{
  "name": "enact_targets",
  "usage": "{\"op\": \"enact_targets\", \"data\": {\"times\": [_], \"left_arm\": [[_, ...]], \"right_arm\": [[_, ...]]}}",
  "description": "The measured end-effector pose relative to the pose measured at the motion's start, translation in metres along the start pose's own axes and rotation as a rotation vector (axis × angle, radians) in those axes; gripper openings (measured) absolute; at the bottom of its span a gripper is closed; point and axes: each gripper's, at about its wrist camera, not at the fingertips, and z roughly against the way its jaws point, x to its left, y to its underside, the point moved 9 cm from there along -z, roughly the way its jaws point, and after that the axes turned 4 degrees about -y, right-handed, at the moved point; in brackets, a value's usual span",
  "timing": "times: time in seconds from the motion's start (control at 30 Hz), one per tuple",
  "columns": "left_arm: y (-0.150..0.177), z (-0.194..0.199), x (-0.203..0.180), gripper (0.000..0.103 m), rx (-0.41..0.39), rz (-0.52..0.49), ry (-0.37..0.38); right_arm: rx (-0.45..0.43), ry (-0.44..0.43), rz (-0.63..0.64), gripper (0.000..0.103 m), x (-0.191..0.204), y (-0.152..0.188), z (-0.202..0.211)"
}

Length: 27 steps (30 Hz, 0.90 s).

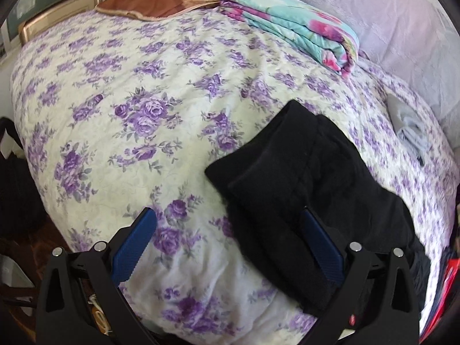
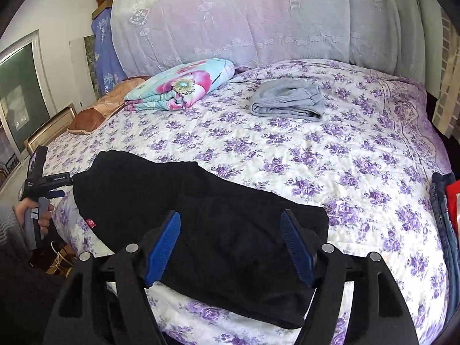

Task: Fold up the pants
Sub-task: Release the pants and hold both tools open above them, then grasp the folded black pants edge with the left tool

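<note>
**Black pants lie folded at the near bed edge, both claws apart**

Blue-padded fingers of the right gripper (image 2: pixel 230 247) stand wide apart over the black pants (image 2: pixel 201 215), holding nothing. That garment lies as a folded bundle on the floral bedspread (image 2: pixel 345 172) at the near edge of the bed, its long axis running left to right across the right wrist view. The right gripper is directly above it and looks the nearer; the left gripper (image 1: pixel 227 247), also spread apart and empty, sits just off the bundle's left end, one finger over the cloth and one over bare quilt. A further fold would likely carry one end along that axis.

Count: one black pants, one folded grey garment (image 2: pixel 287 100) well apart toward the headboard, one folded floral blanket (image 2: pixel 184 86), one brown pillow (image 2: pixel 95 118).
</note>
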Motion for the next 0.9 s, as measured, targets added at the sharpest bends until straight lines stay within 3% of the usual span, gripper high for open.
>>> {"op": "enact_targets", "data": {"times": [0.23,0.33,0.5,0.9], "left_arm": [[-0.006,-0.019,-0.027,0.097,0.015,-0.088,0.039],[-0.007,-0.022,-0.038,0.078,0.003,-0.145,-0.006],[-0.009,-0.021,-0.037,0.075,-0.007,-0.132,-0.013],[-0.012,-0.009,-0.043,0.051,-0.069,-0.207,-0.044]], "right_arm": [[0.030,-0.003,0.083,0.077,0.024,0.004,-0.005],[0.042,0.002,0.097,0.079,0.029,0.003,-0.009],[0.061,-0.006,0.126,0.079,0.037,0.000,-0.015],[0.091,-0.028,0.173,0.080,0.051,-0.001,-0.026]]}}
